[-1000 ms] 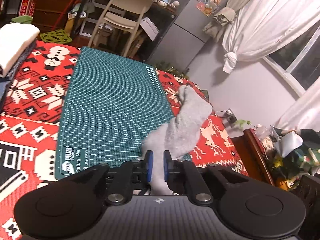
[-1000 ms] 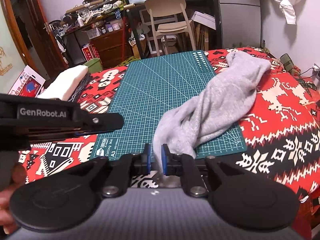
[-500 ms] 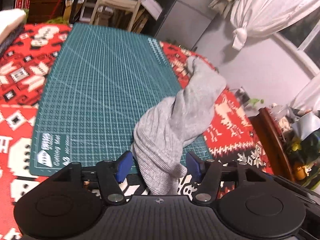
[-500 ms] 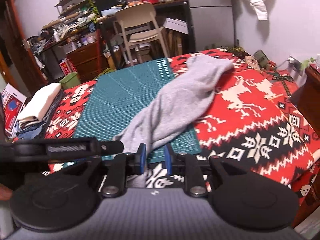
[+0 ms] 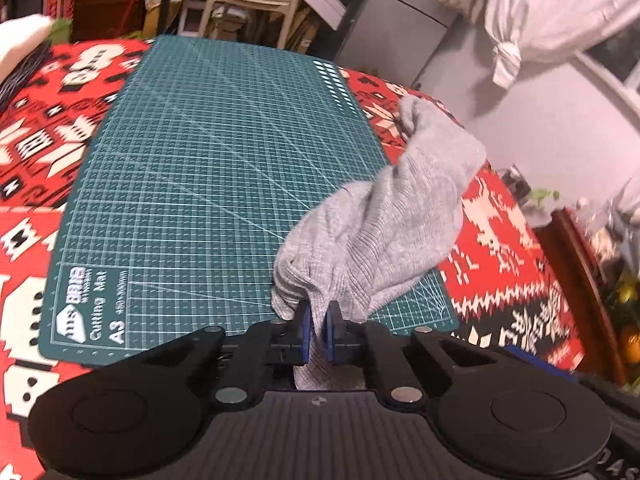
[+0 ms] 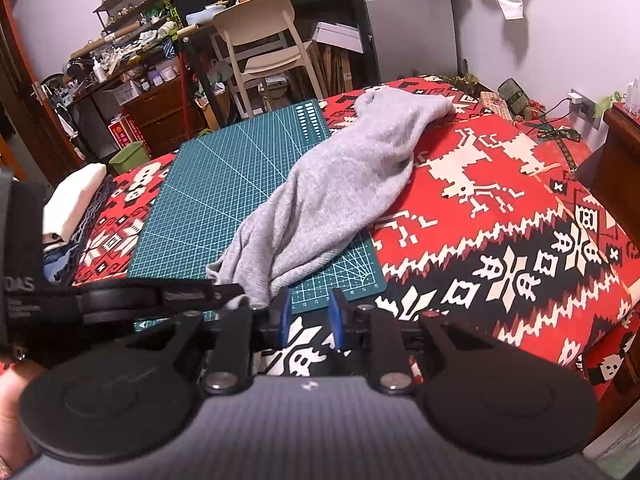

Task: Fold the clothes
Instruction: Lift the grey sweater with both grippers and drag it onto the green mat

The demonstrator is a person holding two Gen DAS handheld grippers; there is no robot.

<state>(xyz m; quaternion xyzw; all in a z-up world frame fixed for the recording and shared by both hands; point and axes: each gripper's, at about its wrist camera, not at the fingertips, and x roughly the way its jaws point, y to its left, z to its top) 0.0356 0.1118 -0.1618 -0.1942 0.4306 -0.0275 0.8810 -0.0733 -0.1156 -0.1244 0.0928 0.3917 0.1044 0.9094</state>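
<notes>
A grey knit garment (image 5: 380,240) lies bunched and twisted, running from the near right corner of the green cutting mat (image 5: 200,180) out onto the red patterned bedspread (image 5: 500,248). My left gripper (image 5: 316,328) is shut on the garment's near edge, with cloth pinched between its blue pads. In the right wrist view the garment (image 6: 340,188) stretches diagonally across the mat (image 6: 224,184), and the left gripper (image 6: 236,290) holds its near end. My right gripper (image 6: 310,316) stands open just off the mat's front edge, right of the held end, with only bedspread showing between its fingers.
A stack of folded white and dark cloth (image 6: 72,200) sits at the left edge of the bed. A pale chair (image 6: 264,40) and cluttered shelves stand beyond the far edge. A wooden nightstand (image 6: 624,152) stands to the right. A hand (image 6: 16,392) shows at lower left.
The left gripper opened half a second ago and has shut again on the garment's near edge. The right gripper has let go of the cloth, opened, and shifted right of it.
</notes>
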